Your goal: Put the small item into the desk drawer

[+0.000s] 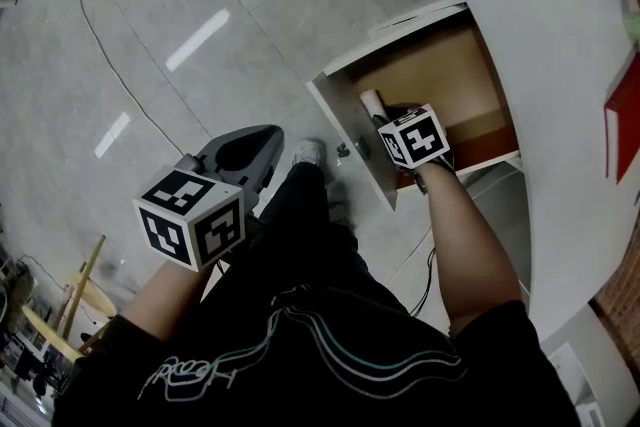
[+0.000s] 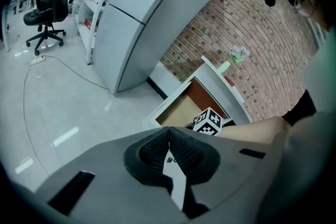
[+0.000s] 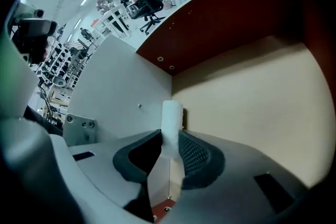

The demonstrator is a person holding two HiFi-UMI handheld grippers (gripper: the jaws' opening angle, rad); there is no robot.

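Note:
The desk drawer [image 1: 420, 65] stands pulled open, with a tan bottom [image 3: 252, 97] and a white front wall [image 3: 121, 92]. My right gripper [image 1: 385, 115] reaches down into it, near the front wall. It is shut on a small white cylinder [image 3: 171, 120], which stands up between the pads, and the cylinder's end [image 1: 370, 100] pokes out past the marker cube. My left gripper [image 1: 262, 140] hangs over the floor, left of the drawer. Its jaws [image 2: 168, 131] are pressed together with nothing between them. The open drawer [image 2: 178, 107] also shows in the left gripper view.
A white desk top [image 1: 560, 65] overhangs the drawer's right side. The person's leg and shoe [image 1: 308, 152] are just left of the drawer front. A cable [image 1: 100, 45] runs across the grey floor. An office chair [image 2: 44, 16] and a grey curved cabinet [image 2: 152, 13] stand farther off.

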